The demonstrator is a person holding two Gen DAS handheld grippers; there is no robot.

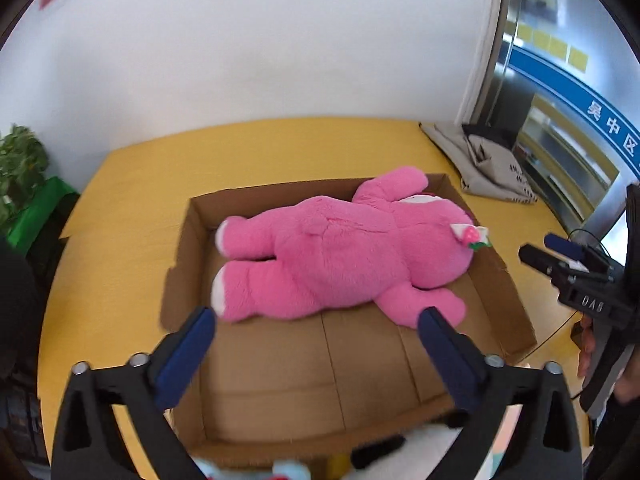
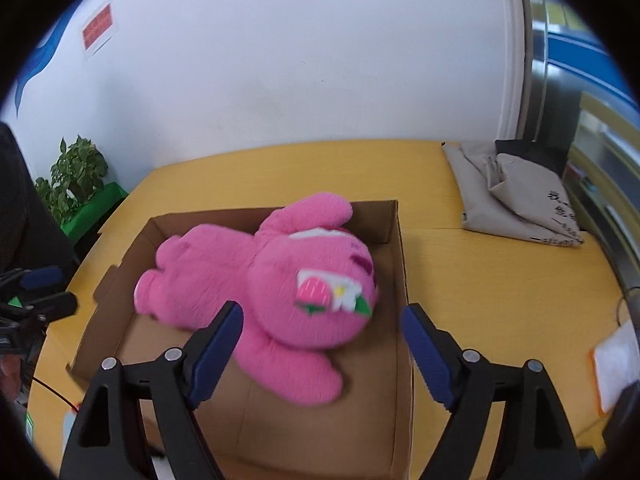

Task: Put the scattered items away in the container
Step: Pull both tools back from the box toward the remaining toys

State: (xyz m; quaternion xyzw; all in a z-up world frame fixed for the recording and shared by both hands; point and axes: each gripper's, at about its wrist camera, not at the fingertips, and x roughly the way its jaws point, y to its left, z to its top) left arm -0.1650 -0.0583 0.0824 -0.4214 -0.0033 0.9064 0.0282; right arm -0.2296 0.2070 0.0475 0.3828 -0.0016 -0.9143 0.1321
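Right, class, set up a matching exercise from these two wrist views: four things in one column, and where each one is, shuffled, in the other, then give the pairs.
Things:
1. pink plush bear
2. grey cloth bag
3. potted plant
4. red sign

Places:
A. on the white wall
B. lying inside the cardboard box
C. beyond the table's left edge
D. on the yellow table, right of the box

Pairs: 1-B, 2-D, 3-C, 4-A

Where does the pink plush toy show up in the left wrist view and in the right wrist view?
Left wrist: pink plush toy lies centre, head to the right.
Right wrist: pink plush toy centre-left, head nearest the camera.
Shared landmark: the cardboard box it lies in.
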